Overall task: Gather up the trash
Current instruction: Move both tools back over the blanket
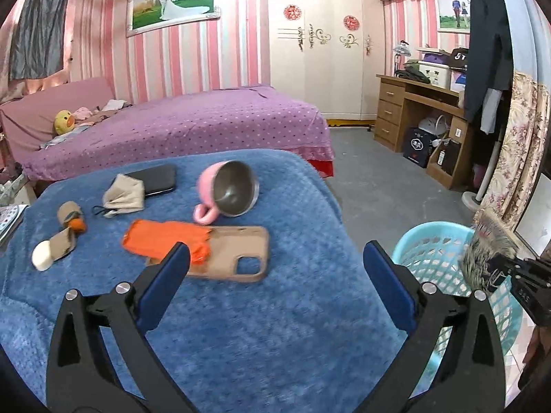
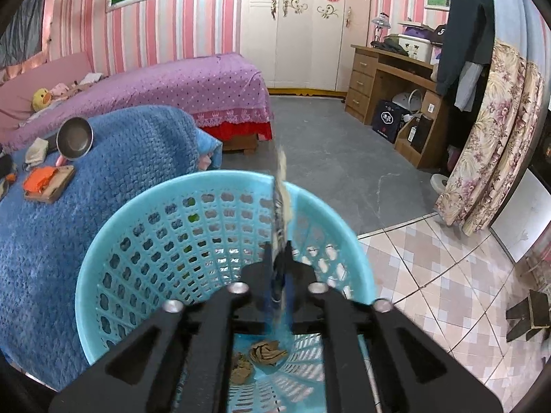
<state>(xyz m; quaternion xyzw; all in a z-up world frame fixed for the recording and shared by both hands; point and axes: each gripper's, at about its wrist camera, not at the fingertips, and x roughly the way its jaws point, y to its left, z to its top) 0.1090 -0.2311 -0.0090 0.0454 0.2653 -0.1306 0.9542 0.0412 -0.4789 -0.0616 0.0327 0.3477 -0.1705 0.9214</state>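
Right gripper [image 2: 279, 258]: over the turquoise basket [image 2: 144, 241], jaws narrowly parted, a flat printed wrapper [image 2: 280, 199] standing edge-on between the blue pads; whether the pads press on it cannot be told. Same wrapper [image 1: 482, 251] seen broadside from the left wrist camera, over the basket's [image 1: 430, 251] far rim.

Basket bottom: two crumpled brown paper wads [image 2: 267, 351], lying close together.

Left gripper [image 1: 275, 265]: jaws spread wide, nothing between them, above the blue blanket [image 1: 258, 327], basket just to its right.

On the blanket, just beyond the left gripper: tan phone case [image 1: 241, 251] lying flat, orange scrap [image 1: 162, 241] overlapping its left end.

Behind the case: pink mug [image 1: 224, 189] tipped on its side, steel inside facing the camera.

Left of the mug: beige folded cloth [image 1: 122, 196] with a dark cord; black phone [image 1: 156, 179] touching its far side.

Near the blanket's left edge: small tan roll with an orange tip [image 1: 70, 216]; white lump with a tan strip [image 1: 48, 254].

Farther back: bed with purple dotted cover [image 1: 189, 124], yellow duck toy [image 1: 63, 122] at its head.

Far wall: cream wardrobe [image 1: 323, 51], wooden desk [image 1: 413, 103].
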